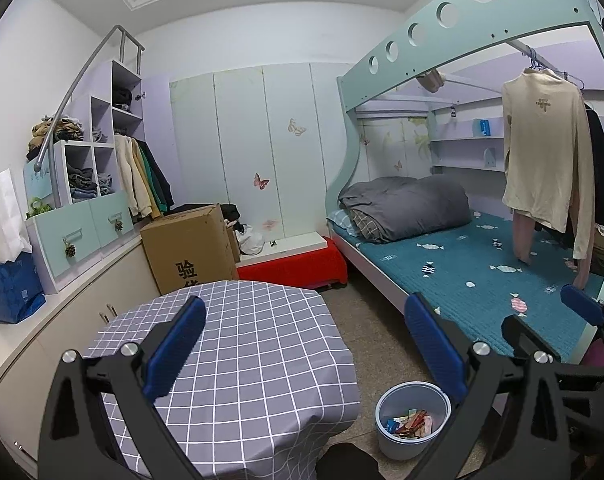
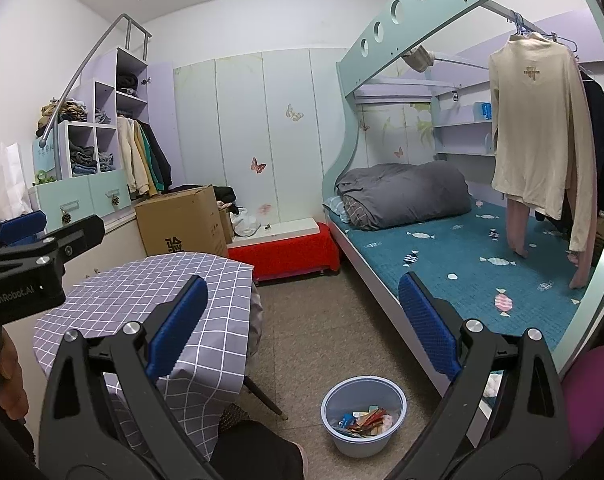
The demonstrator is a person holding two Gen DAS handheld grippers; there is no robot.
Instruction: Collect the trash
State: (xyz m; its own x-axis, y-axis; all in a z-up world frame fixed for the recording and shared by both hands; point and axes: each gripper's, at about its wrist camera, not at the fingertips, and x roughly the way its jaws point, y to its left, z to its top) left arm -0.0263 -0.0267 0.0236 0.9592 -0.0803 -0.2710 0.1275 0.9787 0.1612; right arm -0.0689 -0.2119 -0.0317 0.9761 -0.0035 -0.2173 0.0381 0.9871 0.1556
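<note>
Left hand-held gripper point(image 1: 304, 342): blue-padded fingers spread wide apart, nothing between them. It hangs above the counter point(image 1: 238, 344), which is covered in a grey cloth with a white grid; the left finger point(image 1: 178, 344) overlaps the cloth in view, the right finger point(image 1: 434, 344) sits over the floor gap toward the bed point(image 1: 462, 272).

Right hand-held gripper point(image 2: 302, 326): fingers likewise wide apart, empty. In its own view the counter lies under and beyond its left finger point(image 2: 178, 326), and the bed edge runs behind the right finger point(image 2: 428, 326). The left unit's black body shows at the far left edge of the right wrist view, with part of a hand point(image 2: 10, 376) gripping below it.

Task item: pale blue trash bin point(image 2: 364, 420) stands upright on the floor, below and between the right gripper's fingers, slightly toward the right one. It holds a small pile of mixed wrappers point(image 2: 362, 420) at the bottom. From the left gripper, the bin is low and just inside its right finger, beside the counter's hanging cloth edge.

The cloth top shows no loose pieces in either view.

Ahead of both grippers: cardboard box point(image 1: 190, 248) beyond the counter, grey rolled duvet point(image 1: 406, 208) on the bed.
</note>
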